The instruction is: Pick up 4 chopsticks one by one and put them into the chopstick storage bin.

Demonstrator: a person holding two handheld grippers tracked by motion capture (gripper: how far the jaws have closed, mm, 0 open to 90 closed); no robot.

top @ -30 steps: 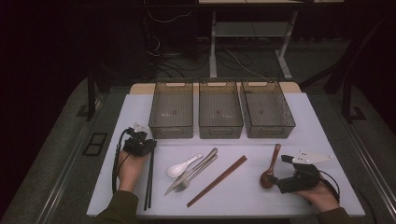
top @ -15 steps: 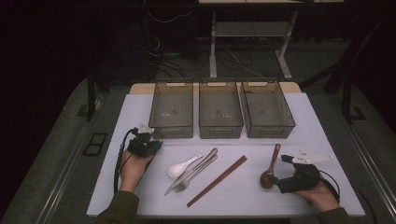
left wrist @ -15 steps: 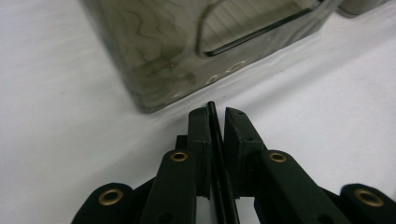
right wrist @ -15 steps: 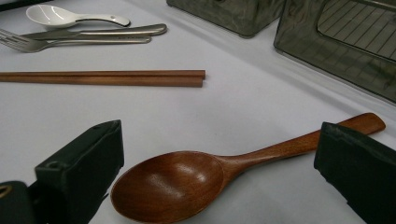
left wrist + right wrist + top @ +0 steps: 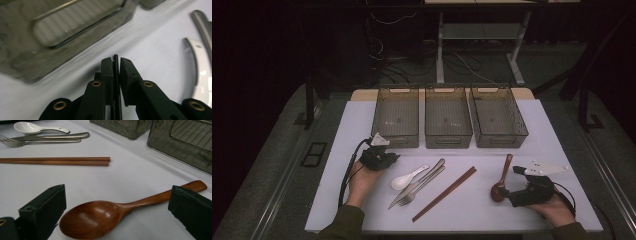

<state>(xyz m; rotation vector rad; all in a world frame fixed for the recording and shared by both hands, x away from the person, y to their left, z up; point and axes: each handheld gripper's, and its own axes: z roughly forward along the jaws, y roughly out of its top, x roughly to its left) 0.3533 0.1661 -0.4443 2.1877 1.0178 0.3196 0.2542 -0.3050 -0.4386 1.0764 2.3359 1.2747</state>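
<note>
Left gripper (image 5: 115, 60): jaws pinched together on a thin black chopstick (image 5: 116, 75). The stick runs straight up the slot between the pads and its end pokes just past the jaw tips.

Change: a second ago dark sticks lie flat on the table at 6 o'clock of this hand. Now that patch of table is bare, and the gripper sits farther toward 1 o'clock, near the front wall of the left bin (image 5: 395, 141). Judgement: the pick is done and the carry toward a bin is under way.

Axis: the stick's long axis follows the jaws. On the table the visible end points at roughly 2 o'clock, between the bin corner and the white spoon (image 5: 404, 181). The rear length is hidden under the hand.

Right gripper (image 5: 512, 192): jaws wide apart, straddling the bowl of the wooden spoon (image 5: 95, 218), which lies flat and is not gripped. No change there.
</note>
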